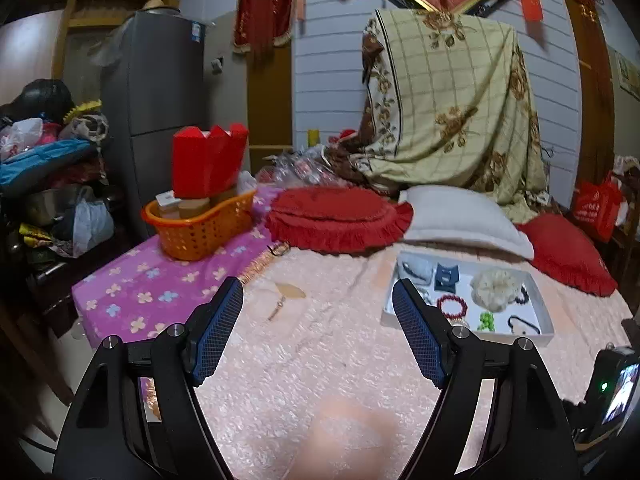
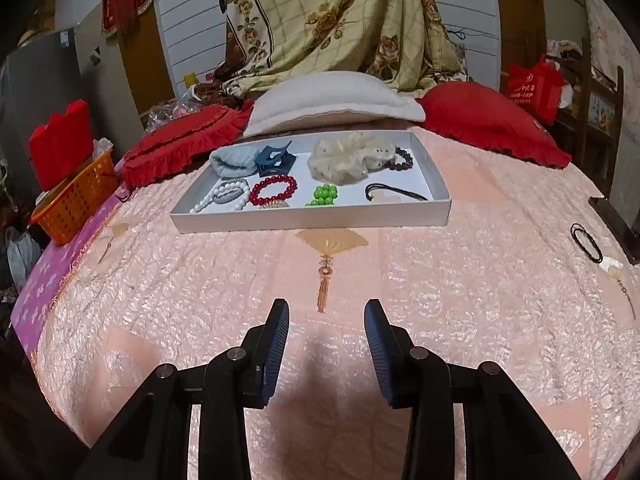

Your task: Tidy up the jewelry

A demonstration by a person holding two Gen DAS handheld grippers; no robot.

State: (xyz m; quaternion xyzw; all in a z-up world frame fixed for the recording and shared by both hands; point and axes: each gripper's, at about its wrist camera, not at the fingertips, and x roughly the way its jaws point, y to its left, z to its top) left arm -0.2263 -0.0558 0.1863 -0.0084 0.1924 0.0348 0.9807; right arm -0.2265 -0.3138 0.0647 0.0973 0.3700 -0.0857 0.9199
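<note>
A white tray lies on the pink bedspread and holds a red bead bracelet, green beads, a white bead string, a blue hair claw, a cream scrunchie, a dark bead bracelet and a black cord. The tray also shows in the left wrist view. A black hair tie lies on the bed to the right, outside the tray. My right gripper is open and empty, short of the tray. My left gripper is open and empty, left of the tray.
An orange basket with red boxes stands on a purple flowered cloth at the left. Red cushions and a white pillow lie behind the tray. A phone stands at the bed's right edge. Fan patterns are printed on the bedspread.
</note>
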